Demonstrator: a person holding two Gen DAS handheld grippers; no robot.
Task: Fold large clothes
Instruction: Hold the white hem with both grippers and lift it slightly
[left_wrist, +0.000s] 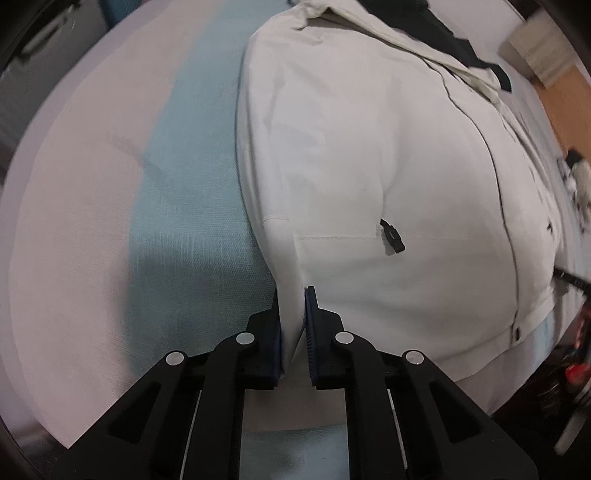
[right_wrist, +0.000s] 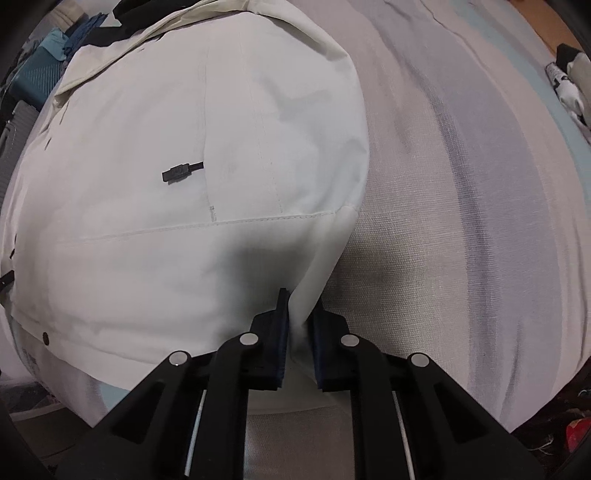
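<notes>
A large off-white jacket (left_wrist: 369, 166) lies spread on a striped bed cover, with a dark lining at its collar and a black zip pull (left_wrist: 392, 236) on a pocket. My left gripper (left_wrist: 293, 295) is shut on the jacket's lower left hem corner, a fold of cloth pinched between its pads. In the right wrist view the same jacket (right_wrist: 166, 147) fills the left half, with another black zip pull (right_wrist: 181, 172) showing. My right gripper (right_wrist: 301, 299) is shut on the lower right hem corner, and cloth bunches between its fingers.
The bed cover (left_wrist: 192, 184) has pale blue, white and lilac stripes (right_wrist: 498, 184). A wooden floor (left_wrist: 569, 96) and a cardboard box (left_wrist: 535, 55) lie beyond the bed. Teal and blue items (right_wrist: 40, 70) sit past the collar. Small cluttered objects (right_wrist: 569, 85) rest at the bed's right edge.
</notes>
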